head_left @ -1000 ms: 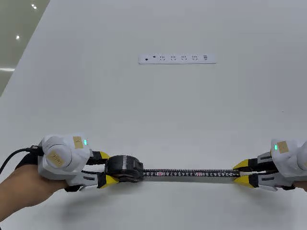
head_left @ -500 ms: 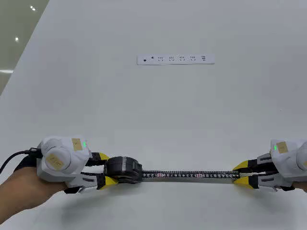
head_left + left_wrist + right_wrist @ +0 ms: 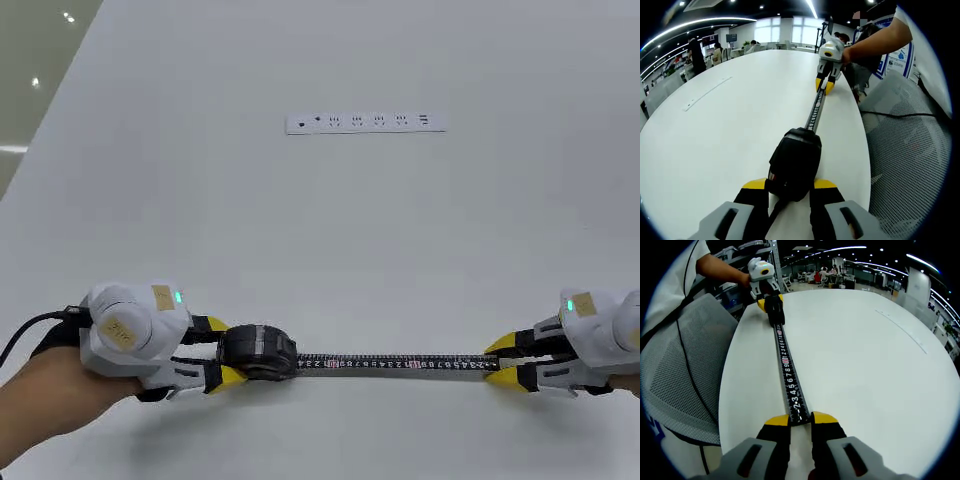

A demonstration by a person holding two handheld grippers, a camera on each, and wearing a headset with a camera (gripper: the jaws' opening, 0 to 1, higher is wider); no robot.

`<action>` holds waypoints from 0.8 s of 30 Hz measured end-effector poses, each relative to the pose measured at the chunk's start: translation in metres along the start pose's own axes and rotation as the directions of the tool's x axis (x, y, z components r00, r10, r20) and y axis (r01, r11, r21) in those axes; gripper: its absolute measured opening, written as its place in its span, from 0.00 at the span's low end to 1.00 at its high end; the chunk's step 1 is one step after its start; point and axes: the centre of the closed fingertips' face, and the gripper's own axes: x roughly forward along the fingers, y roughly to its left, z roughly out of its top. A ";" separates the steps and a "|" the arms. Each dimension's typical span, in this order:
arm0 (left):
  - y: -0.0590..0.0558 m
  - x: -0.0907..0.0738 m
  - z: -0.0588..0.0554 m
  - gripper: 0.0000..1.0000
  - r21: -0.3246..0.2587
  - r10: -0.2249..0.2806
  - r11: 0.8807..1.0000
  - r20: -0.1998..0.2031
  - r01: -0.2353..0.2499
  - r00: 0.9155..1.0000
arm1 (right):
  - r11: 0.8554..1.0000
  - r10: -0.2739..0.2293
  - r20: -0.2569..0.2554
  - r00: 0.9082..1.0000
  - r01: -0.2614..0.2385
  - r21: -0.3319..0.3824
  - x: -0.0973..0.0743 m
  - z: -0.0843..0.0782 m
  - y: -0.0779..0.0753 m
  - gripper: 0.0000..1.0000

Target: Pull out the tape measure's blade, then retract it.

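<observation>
Head view: the tape measure case (image 3: 258, 351) lies on the white table (image 3: 330, 230), its blade (image 3: 400, 362) drawn out rightward; left gripper view: the left gripper (image 3: 791, 184) clamps the case between its 2 jaws; right gripper view: the right gripper (image 3: 800, 418) pinches the blade's end.
</observation>
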 end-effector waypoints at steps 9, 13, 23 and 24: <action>-0.001 0.000 0.000 0.30 -0.021 0.000 1.000 0.003 0.000 1.000 | 1.000 -0.003 0.003 1.000 0.003 0.013 -0.001 0.000 0.001 0.14; -0.002 -0.001 0.001 0.30 -0.024 -0.008 1.000 0.007 0.008 1.000 | 1.000 -0.003 0.007 1.000 0.003 0.014 -0.001 0.001 0.002 0.15; -0.002 -0.006 -0.001 0.41 -0.030 -0.006 1.000 0.008 0.006 1.000 | 0.999 -0.013 0.015 1.000 0.012 0.049 -0.003 0.002 0.004 0.24; -0.002 -0.006 -0.001 0.42 -0.031 -0.005 1.000 0.010 0.006 1.000 | 0.998 -0.012 0.019 1.000 0.011 0.058 -0.003 0.002 0.005 0.25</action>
